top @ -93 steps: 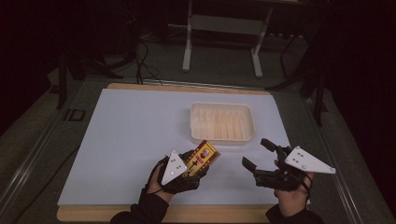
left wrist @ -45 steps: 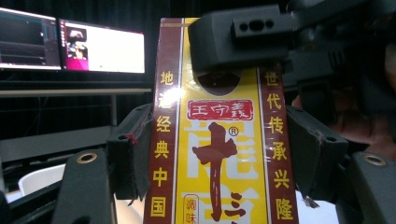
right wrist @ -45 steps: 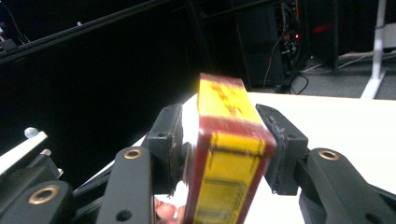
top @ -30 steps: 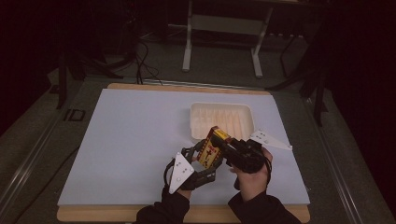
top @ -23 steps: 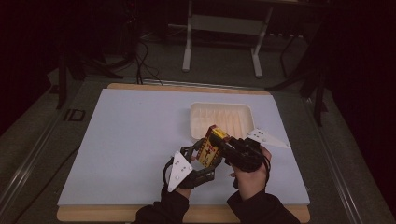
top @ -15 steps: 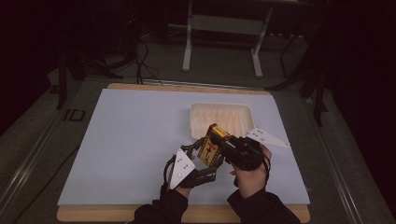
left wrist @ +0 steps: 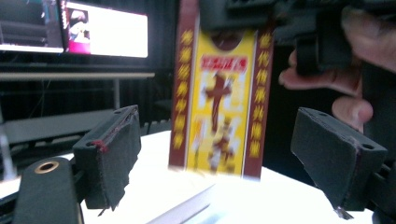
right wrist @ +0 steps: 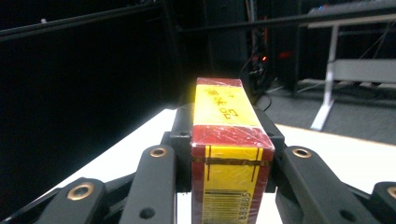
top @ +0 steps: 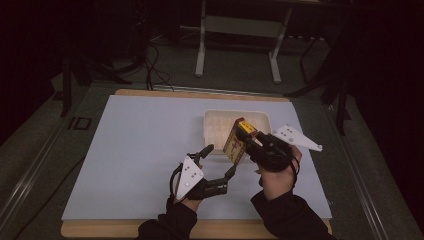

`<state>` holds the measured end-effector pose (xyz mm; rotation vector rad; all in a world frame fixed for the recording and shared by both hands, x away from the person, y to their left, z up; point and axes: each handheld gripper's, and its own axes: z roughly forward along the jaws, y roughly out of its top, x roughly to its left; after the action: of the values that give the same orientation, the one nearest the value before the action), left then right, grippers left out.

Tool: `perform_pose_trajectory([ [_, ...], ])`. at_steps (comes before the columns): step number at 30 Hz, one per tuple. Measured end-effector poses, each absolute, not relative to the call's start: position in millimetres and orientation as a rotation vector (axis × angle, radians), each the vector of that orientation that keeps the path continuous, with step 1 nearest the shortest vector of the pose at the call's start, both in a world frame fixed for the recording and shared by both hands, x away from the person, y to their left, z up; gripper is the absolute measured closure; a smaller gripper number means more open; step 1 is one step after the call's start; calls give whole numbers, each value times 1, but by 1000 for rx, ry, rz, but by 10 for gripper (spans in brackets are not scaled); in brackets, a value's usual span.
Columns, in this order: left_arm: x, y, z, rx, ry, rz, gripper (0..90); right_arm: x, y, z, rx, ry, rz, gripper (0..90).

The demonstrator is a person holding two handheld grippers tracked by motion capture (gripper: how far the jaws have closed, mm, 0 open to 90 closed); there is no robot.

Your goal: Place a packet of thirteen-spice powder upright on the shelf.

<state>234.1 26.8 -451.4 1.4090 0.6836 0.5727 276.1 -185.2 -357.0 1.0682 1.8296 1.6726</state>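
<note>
The left tool (top: 216, 159) has just been opening and now stands clear of the red-and-yellow box (top: 236, 141), which the right tool (top: 248, 137) clamps alone, lifted slightly higher above the tray's (top: 215, 119) near edge.

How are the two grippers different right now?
The right gripper is shut on the red and yellow box, while the left gripper has just been opening and its fingers stand apart from the box. The right one is lifted near the white tray; the left sits lower over the table. Both are black.
</note>
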Motion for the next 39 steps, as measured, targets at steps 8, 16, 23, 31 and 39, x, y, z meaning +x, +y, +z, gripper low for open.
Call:
perform_pose_trajectory([
  [8, 232, 46, -454, 1442, 757, 558, 82, 288, -185, -345, 1046, 1752, 1632, 680],
  [16, 227, 60, -461, 1517, 777, 560, 24, 301, -176, -345, 1011, 1703, 1538, 677],
  [23, 223, 75, -465, 1517, 819, 592, 24, 316, -170, -356, 1004, 1621, 1480, 675],
  [31, 223, 87, -475, 1531, 865, 601, 24, 337, -171, -375, 1050, 1538, 1381, 675],
  [39, 220, 94, -482, 1531, 890, 603, 24, 364, -175, -397, 1158, 1520, 1330, 676],
])
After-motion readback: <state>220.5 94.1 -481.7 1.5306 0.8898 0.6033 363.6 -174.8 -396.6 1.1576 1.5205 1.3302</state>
